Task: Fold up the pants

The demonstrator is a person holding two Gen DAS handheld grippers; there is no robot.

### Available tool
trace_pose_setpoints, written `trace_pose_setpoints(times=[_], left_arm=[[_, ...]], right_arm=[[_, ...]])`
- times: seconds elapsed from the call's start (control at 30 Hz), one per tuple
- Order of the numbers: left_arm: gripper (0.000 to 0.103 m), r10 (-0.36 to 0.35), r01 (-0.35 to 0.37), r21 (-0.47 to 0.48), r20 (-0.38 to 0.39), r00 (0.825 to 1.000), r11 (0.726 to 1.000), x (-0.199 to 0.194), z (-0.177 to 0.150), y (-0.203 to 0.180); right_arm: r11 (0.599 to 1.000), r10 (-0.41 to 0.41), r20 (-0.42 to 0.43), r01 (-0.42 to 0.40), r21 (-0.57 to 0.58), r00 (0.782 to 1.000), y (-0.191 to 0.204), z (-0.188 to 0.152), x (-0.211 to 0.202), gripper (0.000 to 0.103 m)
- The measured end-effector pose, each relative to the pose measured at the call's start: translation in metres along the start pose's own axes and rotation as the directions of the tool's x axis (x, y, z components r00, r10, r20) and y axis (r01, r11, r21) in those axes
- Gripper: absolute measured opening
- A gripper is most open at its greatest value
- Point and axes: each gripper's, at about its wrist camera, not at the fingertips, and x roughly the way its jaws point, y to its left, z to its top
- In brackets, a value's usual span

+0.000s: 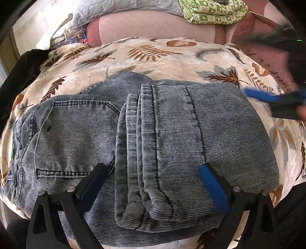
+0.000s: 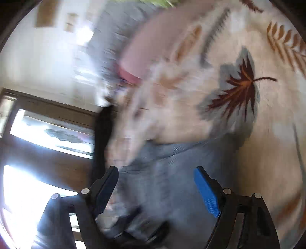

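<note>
Grey-blue corduroy pants point(image 1: 145, 134) lie folded on a leaf-patterned blanket point(image 1: 153, 55). The waistband and a back pocket are at the left, and the leg hems are laid across the middle. My left gripper point(image 1: 153, 171) hovers open over the near edge of the pants, its fingers wide apart on either side of the rolled hems and gripping nothing. In the left wrist view my right gripper point(image 1: 264, 97) is a blurred shape at the pants' far right corner. Its own view is motion-blurred: the right gripper point(image 2: 155, 172) is open above the pants point(image 2: 172, 164), with nothing pinched.
A pink headboard cushion point(image 1: 153, 24), a grey quilt point(image 1: 114, 9) and a green patterned cloth point(image 1: 212, 11) lie beyond the blanket. A dark garment point(image 1: 23, 72) hangs off the bed's left edge. A bright window point(image 2: 47, 130) shows in the right wrist view.
</note>
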Motion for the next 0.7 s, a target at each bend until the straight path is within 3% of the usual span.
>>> trace_pose_setpoints(times=[0.03,0.07,0.1,0.2,0.27,0.4,0.47,0.5,0.7], left_arm=[[0.099,0.000,0.000,-0.001,0.004,1.000,1.000,0.000,0.000,0.000],[0.099,0.002,-0.002,0.003,0.003,1.000,1.000,0.000,-0.003,-0.001],[0.099,0.002,-0.002,0.005,0.005,1.000,1.000,-0.001,-0.004,-0.001],[0.099,-0.003,0.003,0.003,0.011,1.000,1.000,-0.002,-0.004,0.001],[0.099,-0.004,0.004,0.003,0.016,1.000,1.000,-0.002,-0.004,0.001],[0.099,-0.011,0.010,0.004,0.022,1.000,1.000,-0.002,-0.004,0.002],[0.099,-0.011,0.011,0.004,0.025,1.000,1.000,-0.002,-0.004,0.002],[0.099,-0.011,0.011,0.004,0.027,1.000,1.000,-0.002,-0.005,0.002],[0.099,-0.011,0.010,0.008,0.041,0.999,1.000,-0.003,-0.006,0.002]], right_arm=[[0.997,-0.050,-0.026,0.051,0.055,0.998,-0.022,0.006,0.017,0.083],[0.996,-0.012,-0.017,0.014,0.086,1.000,-0.032,0.008,0.021,0.083],[0.996,0.012,0.005,-0.012,0.089,1.000,-0.029,0.008,0.014,0.083],[0.998,-0.059,0.005,0.059,0.009,0.998,-0.008,-0.003,-0.004,0.083],[0.998,-0.042,0.000,0.042,-0.042,0.999,0.006,-0.020,-0.019,0.083],[1.000,-0.002,0.010,0.002,-0.023,1.000,0.009,-0.058,-0.043,0.083],[0.999,-0.052,-0.023,0.052,-0.014,0.998,-0.002,-0.077,-0.044,0.085],[0.994,-0.106,-0.054,0.105,-0.013,0.993,-0.009,-0.082,-0.036,0.085],[0.995,-0.098,-0.037,0.099,0.023,0.994,-0.015,-0.089,-0.041,0.085]])
